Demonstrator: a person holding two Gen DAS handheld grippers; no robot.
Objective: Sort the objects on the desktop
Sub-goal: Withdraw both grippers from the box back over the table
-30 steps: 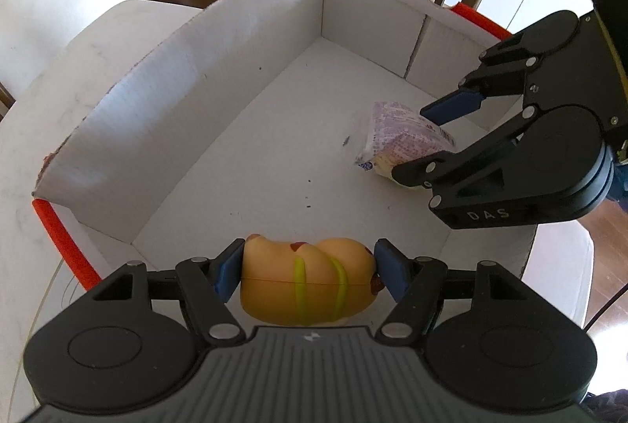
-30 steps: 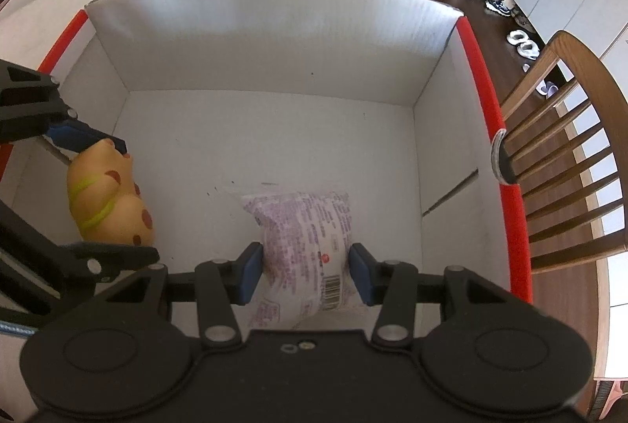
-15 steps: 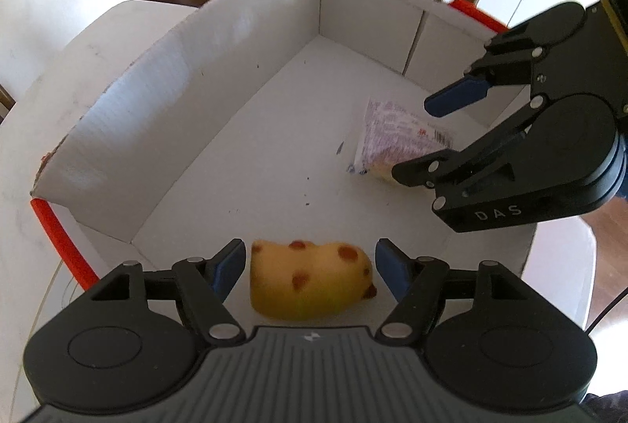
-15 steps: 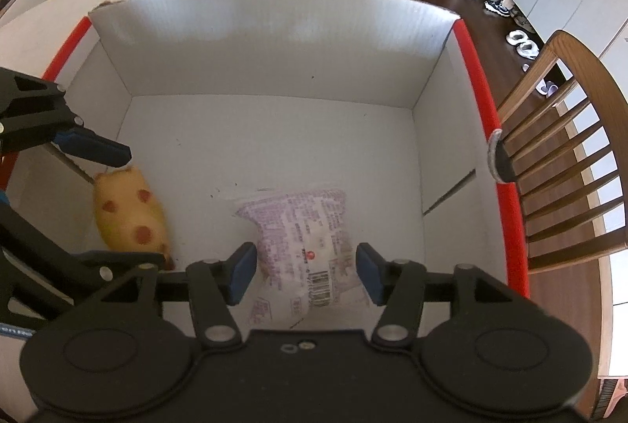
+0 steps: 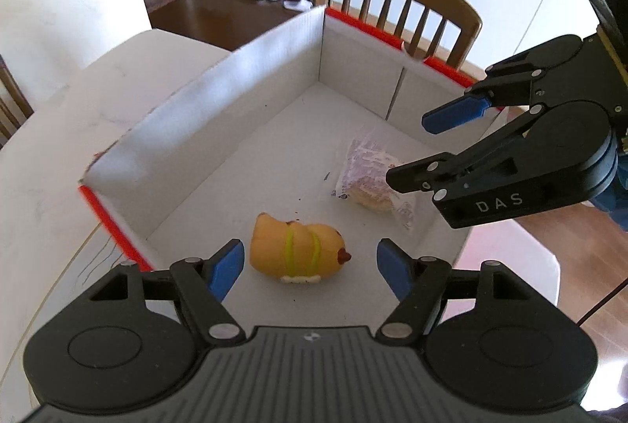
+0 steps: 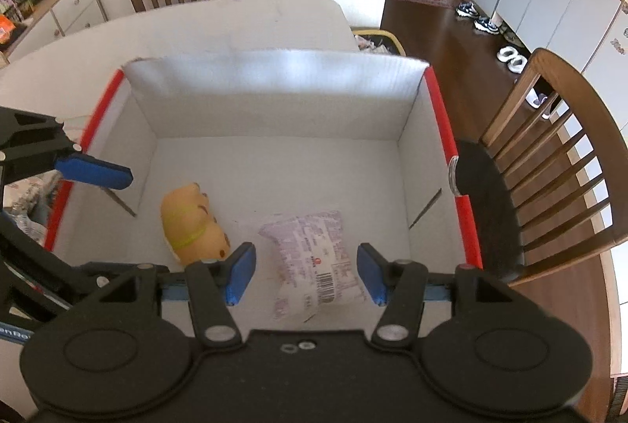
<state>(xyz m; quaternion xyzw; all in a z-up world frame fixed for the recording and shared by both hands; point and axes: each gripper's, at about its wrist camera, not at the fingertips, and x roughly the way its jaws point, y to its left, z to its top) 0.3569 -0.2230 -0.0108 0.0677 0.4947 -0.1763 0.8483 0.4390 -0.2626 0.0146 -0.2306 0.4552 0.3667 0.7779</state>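
Both hand-held grippers gape empty: left [image 5: 310,266] over toy [image 5: 297,252], right [image 6: 305,273] over packet [image 6: 314,258], in box [image 6: 274,93].

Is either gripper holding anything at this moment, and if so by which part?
Nothing is held. The left gripper and right gripper are both open; the yellow toy and the wrapped snack packet lie loose on the box floor.
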